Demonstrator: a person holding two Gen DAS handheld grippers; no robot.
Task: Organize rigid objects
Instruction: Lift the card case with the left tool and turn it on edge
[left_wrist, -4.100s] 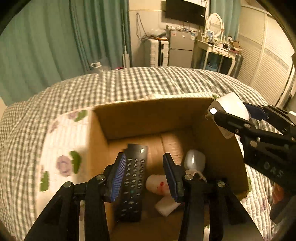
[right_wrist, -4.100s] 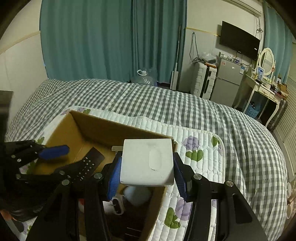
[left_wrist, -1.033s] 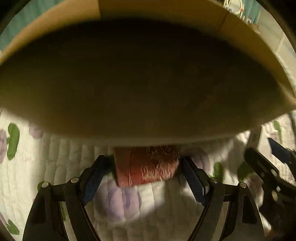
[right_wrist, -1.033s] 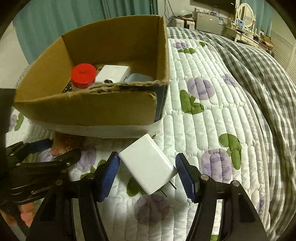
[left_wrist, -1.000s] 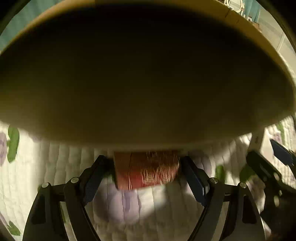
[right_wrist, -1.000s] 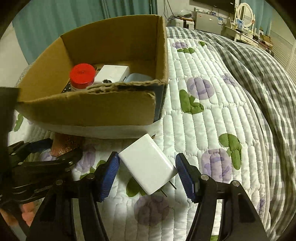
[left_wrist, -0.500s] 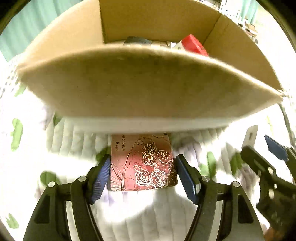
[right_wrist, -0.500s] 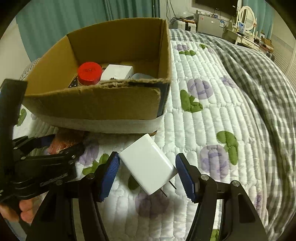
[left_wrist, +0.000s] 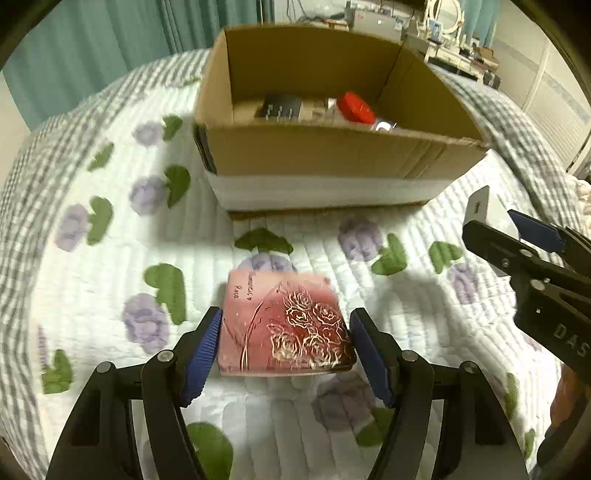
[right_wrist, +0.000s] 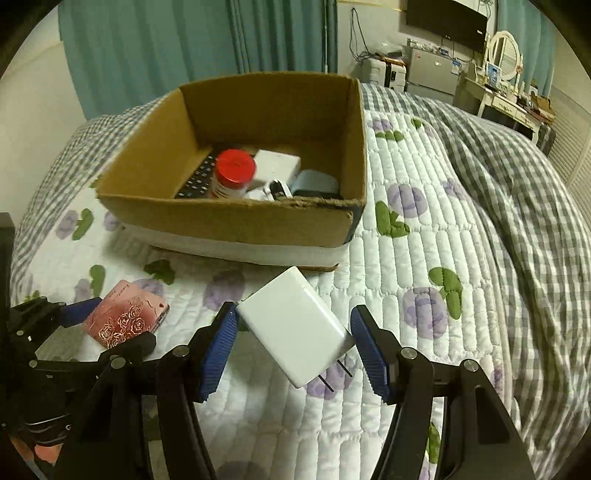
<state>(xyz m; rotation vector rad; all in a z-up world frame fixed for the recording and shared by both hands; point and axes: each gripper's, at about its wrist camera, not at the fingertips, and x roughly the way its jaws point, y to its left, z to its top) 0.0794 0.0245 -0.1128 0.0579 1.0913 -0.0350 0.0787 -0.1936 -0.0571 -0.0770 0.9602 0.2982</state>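
My left gripper (left_wrist: 286, 350) is shut on a pink flat case with gold roses (left_wrist: 284, 325) and holds it above the quilt, in front of the cardboard box (left_wrist: 332, 155). The case also shows in the right wrist view (right_wrist: 127, 317). My right gripper (right_wrist: 293, 343) is shut on a white charger plug (right_wrist: 295, 325), its prongs pointing down right, also lifted in front of the box (right_wrist: 229, 221). Inside the box lie a black remote (right_wrist: 195, 177), a red-capped jar (right_wrist: 234, 171), a white block (right_wrist: 277, 164) and a grey item (right_wrist: 316, 182).
The box stands on a white quilt with purple flowers (right_wrist: 406, 258) over a grey checked bedspread (right_wrist: 517, 166). Teal curtains (right_wrist: 184, 44) hang behind. A fridge and dressing table (right_wrist: 480, 85) stand at the far right.
Both grippers have risen and pulled back from the box's front wall. The pink case has lifted off the quilt in my left gripper, and the charger has lifted in my right.
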